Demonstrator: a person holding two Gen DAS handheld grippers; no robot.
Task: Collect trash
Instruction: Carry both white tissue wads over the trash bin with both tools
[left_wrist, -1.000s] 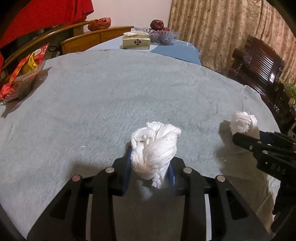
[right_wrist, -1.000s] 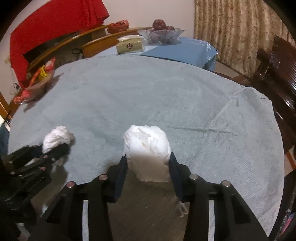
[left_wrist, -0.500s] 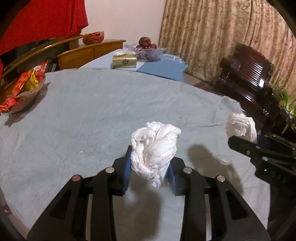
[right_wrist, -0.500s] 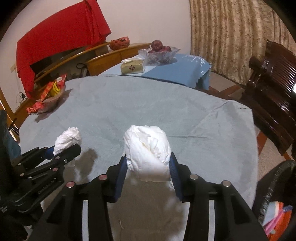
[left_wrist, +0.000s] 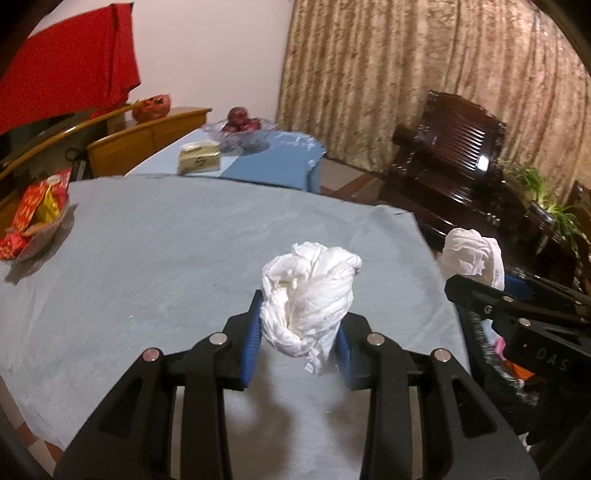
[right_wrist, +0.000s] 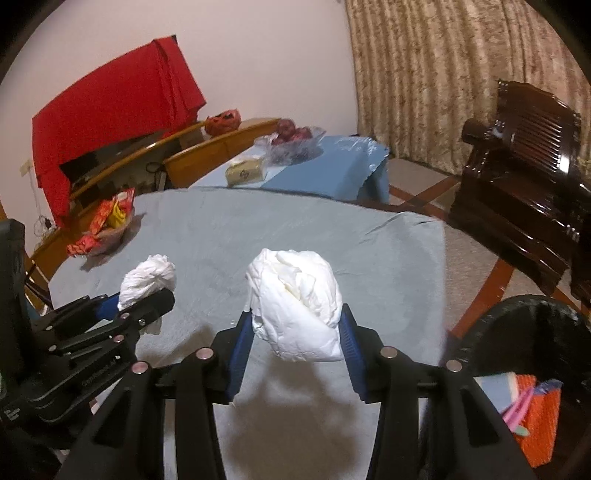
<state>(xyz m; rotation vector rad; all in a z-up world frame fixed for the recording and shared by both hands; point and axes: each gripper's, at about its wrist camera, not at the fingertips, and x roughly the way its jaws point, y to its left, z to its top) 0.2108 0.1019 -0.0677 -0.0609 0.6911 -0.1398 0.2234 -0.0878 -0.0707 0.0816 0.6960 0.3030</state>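
My left gripper (left_wrist: 300, 328) is shut on a crumpled white tissue wad (left_wrist: 308, 295) and holds it well above the grey-blue tablecloth (left_wrist: 166, 236). My right gripper (right_wrist: 293, 332) is shut on a second white tissue wad (right_wrist: 295, 299), also lifted above the table. Each gripper shows in the other's view: the right one (left_wrist: 476, 280) with its wad (left_wrist: 471, 256) at the right, the left one (right_wrist: 147, 302) with its wad (right_wrist: 147, 275) at the left. A black trash bin (right_wrist: 532, 332) with colourful rubbish inside stands on the floor at the lower right, below the table edge.
A bowl of red snack packets (left_wrist: 33, 218) sits at the table's left edge. Behind stands a second table with a tissue box (left_wrist: 199, 158) and a fruit bowl (left_wrist: 240, 129). A dark wooden chair (right_wrist: 524, 177) stands at the right.
Both grippers have risen and drawn back from the table with their tissue wads, swinging right. The table edge, floor and black bin have come into view.
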